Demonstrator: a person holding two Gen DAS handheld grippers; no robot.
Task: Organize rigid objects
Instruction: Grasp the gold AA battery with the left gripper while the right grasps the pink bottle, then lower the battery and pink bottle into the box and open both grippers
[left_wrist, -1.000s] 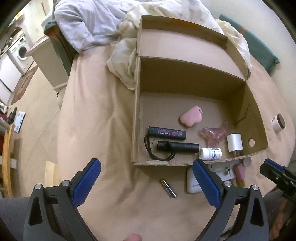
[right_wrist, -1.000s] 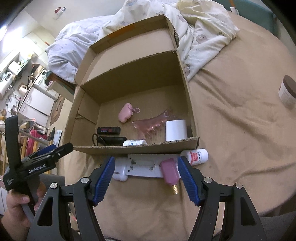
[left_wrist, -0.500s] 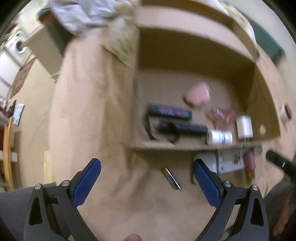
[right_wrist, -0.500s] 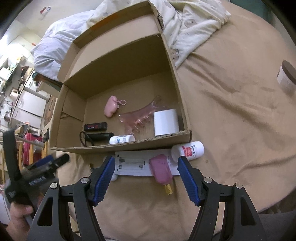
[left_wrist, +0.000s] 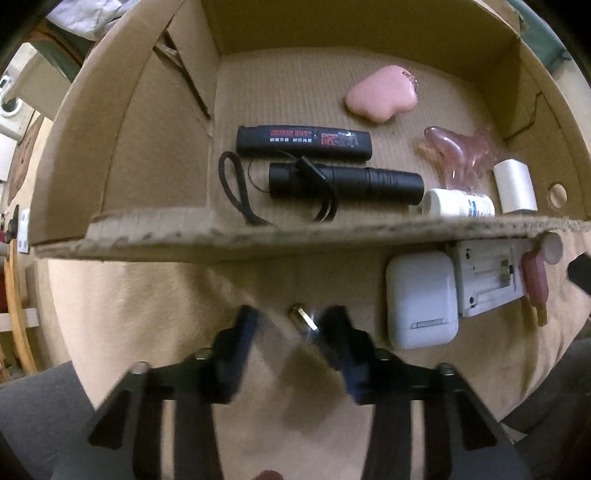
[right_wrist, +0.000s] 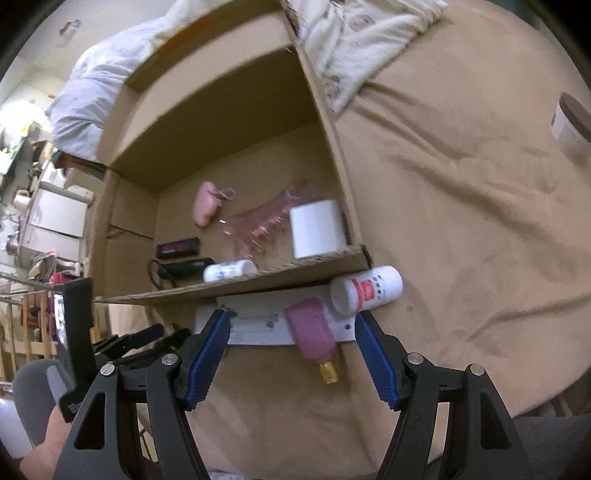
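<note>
- Battery (left_wrist: 303, 320): the small metal cell lies on the tan bed cover (left_wrist: 147, 295), just outside the near wall of the cardboard box (left_wrist: 258, 236), to the left of the white earbud case (left_wrist: 421, 299).
- A second ago our left gripper (left_wrist: 291, 325) hung higher with its fingers spread wide and the battery well ahead of them; now we have dropped onto it and the fingers are closing, the battery between them. The blur keeps us from telling whether the pads press on it yet.
- We judge this to be the pick-up of one more loose item, bound for the box, where the black flashlight (left_wrist: 347, 181), the black bar (left_wrist: 303, 142), the pink charm (left_wrist: 380, 92) and a small white bottle (left_wrist: 458, 203) already lie.
- Our right gripper (right_wrist: 291, 354) has sunk slightly; its fingers stand apart as before, empty, straddling the pink bottle (right_wrist: 312, 334) that rests on the white flat device (right_wrist: 258, 321) by the box's near wall. The red-labelled white bottle (right_wrist: 365, 288) sits just beside it.
- Several things remain outside the box, so the sorting looks roughly half done.
</note>
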